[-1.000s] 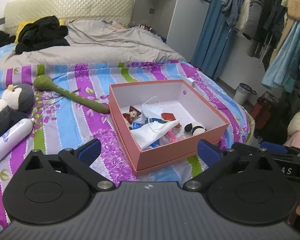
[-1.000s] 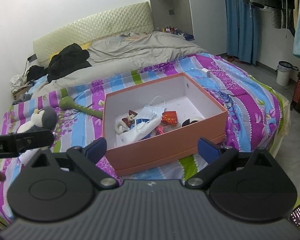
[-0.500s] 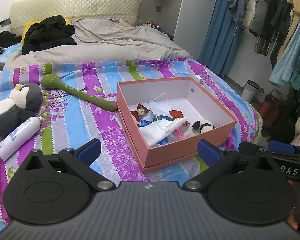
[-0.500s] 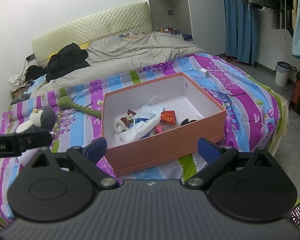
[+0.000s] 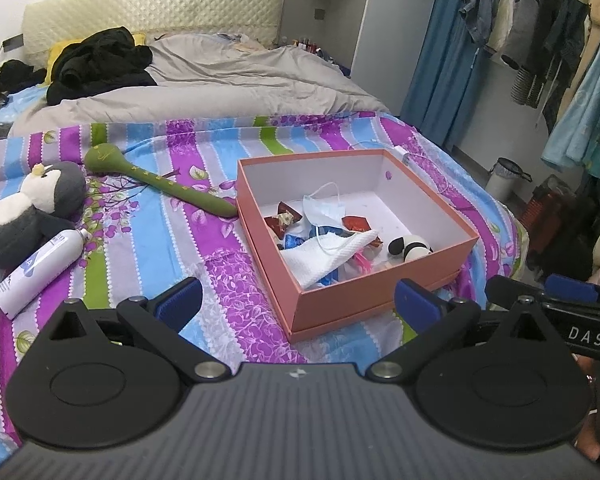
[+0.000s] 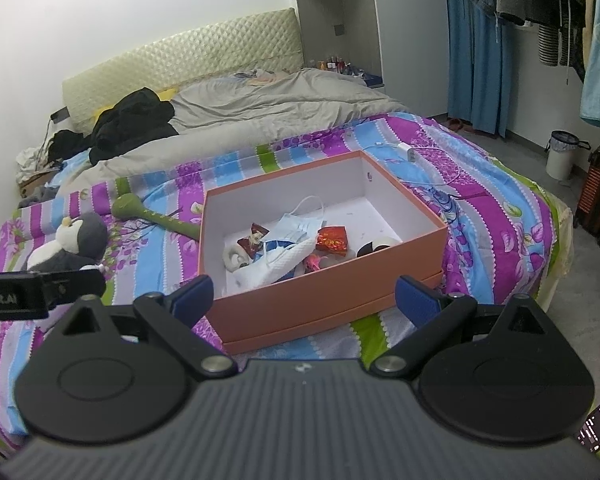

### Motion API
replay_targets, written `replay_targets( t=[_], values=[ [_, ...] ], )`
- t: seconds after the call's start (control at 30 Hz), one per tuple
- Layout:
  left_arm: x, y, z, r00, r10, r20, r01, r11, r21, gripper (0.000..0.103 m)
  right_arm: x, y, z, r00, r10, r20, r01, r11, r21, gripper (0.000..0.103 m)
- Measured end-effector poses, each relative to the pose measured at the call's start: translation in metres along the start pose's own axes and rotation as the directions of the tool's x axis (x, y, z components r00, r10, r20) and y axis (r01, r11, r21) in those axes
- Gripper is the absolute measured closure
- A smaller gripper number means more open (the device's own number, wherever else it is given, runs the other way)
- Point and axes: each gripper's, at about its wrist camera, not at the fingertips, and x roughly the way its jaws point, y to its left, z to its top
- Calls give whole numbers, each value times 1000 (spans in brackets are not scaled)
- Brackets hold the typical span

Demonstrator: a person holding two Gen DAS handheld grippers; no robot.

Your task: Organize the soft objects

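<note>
A: Salmon-pink box (image 5: 376, 288) on the striped bed (image 5: 148, 240), holding a mask (image 5: 324, 210), a white cloth (image 5: 324, 254) and a small panda (image 5: 410, 246).

B: And outside it?

A: A penguin (image 5: 28, 216) lies well to the left, a spray can (image 5: 40, 266) touching it, a green stick (image 5: 160, 184) reaching the box's corner.

B: The fingers?

A: Left gripper (image 5: 298, 304) and right gripper (image 6: 304, 298) both spread wide, holding nothing, above the bed's near edge.

Quilted headboard (image 6: 188, 64), white wall (image 6: 120, 8), blue curtain (image 6: 476, 40)
</note>
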Motion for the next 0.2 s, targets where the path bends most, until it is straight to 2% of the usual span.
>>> replay_targets(
  t=[0.2],
  values=[
    [0, 0, -1, 1000, 0, -1, 0, 1000, 0, 0, 0, -1, 0, 1000, 1, 0, -1, 1000, -1, 4]
  ],
)
